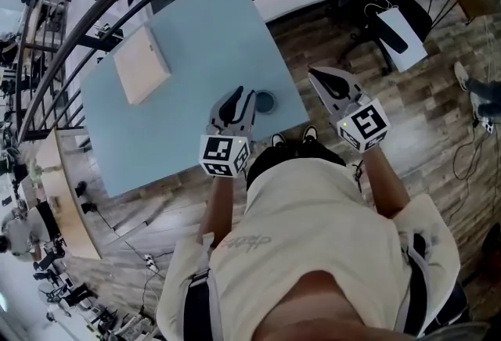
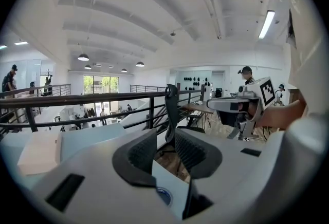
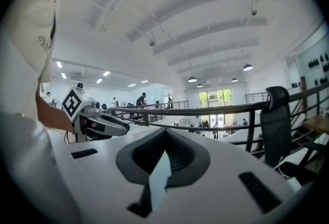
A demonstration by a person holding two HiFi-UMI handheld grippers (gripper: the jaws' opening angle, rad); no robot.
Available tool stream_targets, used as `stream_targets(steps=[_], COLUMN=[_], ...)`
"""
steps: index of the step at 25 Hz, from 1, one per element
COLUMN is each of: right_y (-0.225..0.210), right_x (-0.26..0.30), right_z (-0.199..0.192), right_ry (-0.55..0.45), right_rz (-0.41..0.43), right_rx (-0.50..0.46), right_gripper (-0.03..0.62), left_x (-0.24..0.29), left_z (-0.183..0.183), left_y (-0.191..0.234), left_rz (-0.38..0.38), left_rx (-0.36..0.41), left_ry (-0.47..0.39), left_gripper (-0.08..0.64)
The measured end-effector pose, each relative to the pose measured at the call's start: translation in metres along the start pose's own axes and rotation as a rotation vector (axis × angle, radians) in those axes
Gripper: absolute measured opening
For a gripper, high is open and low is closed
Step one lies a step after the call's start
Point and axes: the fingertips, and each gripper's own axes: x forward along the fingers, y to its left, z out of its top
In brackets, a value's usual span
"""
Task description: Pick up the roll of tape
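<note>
The tape [image 1: 264, 102], a small dark roll, lay flat on the pale blue worktop [image 1: 196, 50], close to its near edge and right-hand corner, with nothing gripping it. A board [image 1: 141, 64] lay well apart from it, toward the far side.

The left tongs [image 1: 243, 94] hovered just beside the tape, on its left, with the jaws a narrow way apart and nothing between them. In the left gripper view they pointed out level across the room rather than down, and the tape [image 2: 164, 196] showed only low in the gap at their root. The right tongs [image 1: 316, 76] hung off the worktop, over the floor past the corner, jaws brought together at the tips and empty.

To my eye this was the approach, and the pick-up had not begun. The left tongs looked the likelier to do it, being nearest. The next move would call for tipping them nose-down, shifting a little right until the jaws straddled the roll, then lowering and closing. How high they stood above the worktop I could not tell. With the roll so near the edge, a careless nudge might push it off.
</note>
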Motion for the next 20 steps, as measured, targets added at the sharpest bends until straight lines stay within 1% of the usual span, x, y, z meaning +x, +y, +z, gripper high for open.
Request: stream_targets(steps=[7,13,15,20], right_y=[0.007,0.01,0.007,0.004], right_x=[0.004,0.011,0.011,0.008], right_z=[-0.019,-0.044,-0.051,-0.067], right_ry=[0.052,0.125,0.143,0.177], right_rz=[-0.02,-0.037,-0.045,-0.068], right_rx=[0.029,0.038,0.026,0.045], right_gripper=[0.006,0.006,0.006,0.006], left_x=[0.009,0.019,0.026,0.037], left_z=[-0.054,-0.099,-0.119,-0.167], left_y=[0.005,0.008,0.007,0.0], left_rz=[-0.043,-0.079,-0.096,-0.137], left_rx=[-0.05,-0.04,-0.032,-0.035], left_ry=[0.133,0.234,0.275,0.375], left_gripper=[0.117,0.118,0.117,0.118])
